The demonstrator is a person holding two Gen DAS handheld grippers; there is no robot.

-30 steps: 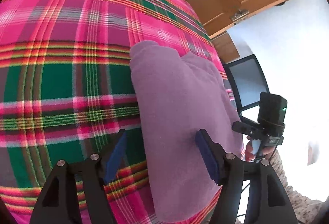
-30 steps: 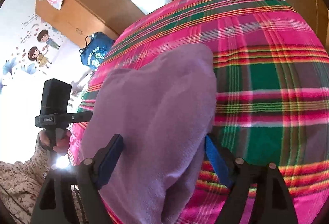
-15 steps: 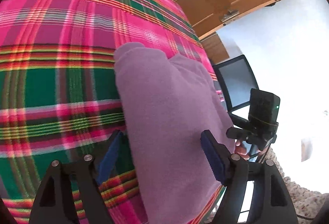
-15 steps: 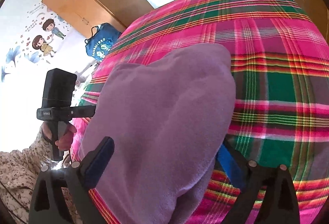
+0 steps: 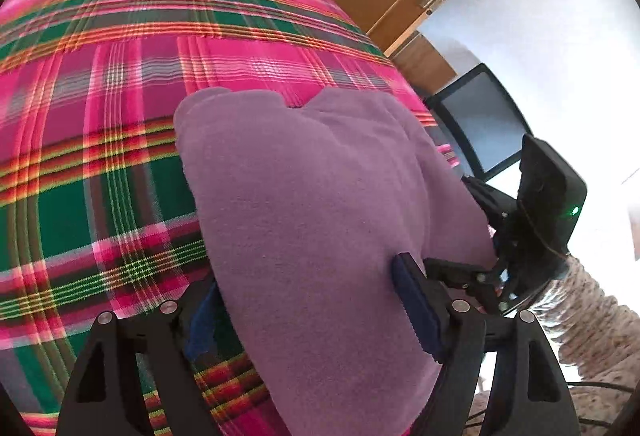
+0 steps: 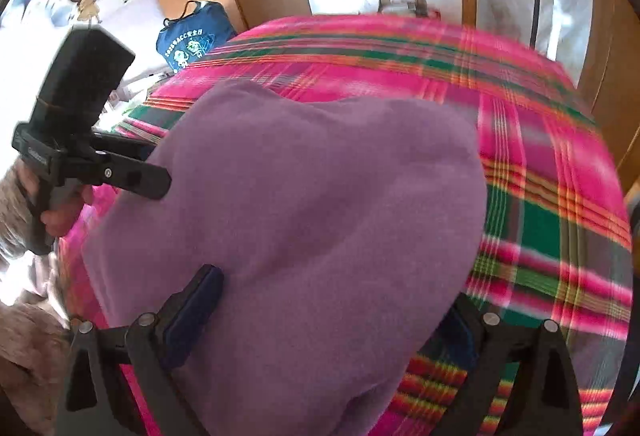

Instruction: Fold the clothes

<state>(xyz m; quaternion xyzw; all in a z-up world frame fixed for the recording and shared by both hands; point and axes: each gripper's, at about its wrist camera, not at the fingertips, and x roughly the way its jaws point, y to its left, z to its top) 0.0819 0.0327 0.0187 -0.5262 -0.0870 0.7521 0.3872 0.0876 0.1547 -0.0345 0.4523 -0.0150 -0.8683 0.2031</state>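
Soft lilac fleece garment point(image 5: 320, 211) point(image 6: 320, 215), folded into a thick rounded bundle, lying flat on the pink-and-green plaid bedspread point(image 5: 100, 155) point(image 6: 540, 175), near its front edge, two rounded lobes at its far end.

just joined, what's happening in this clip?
A person is folding a purple fleece garment on a pink and green plaid blanket, one handheld gripper per hand. The left gripper and right gripper each straddle a near edge of the garment, jaws spread wide with fabric between them, not clamped. The garment lies bunched and partly folded. A blue bag and a dark screen sit off to the sides.
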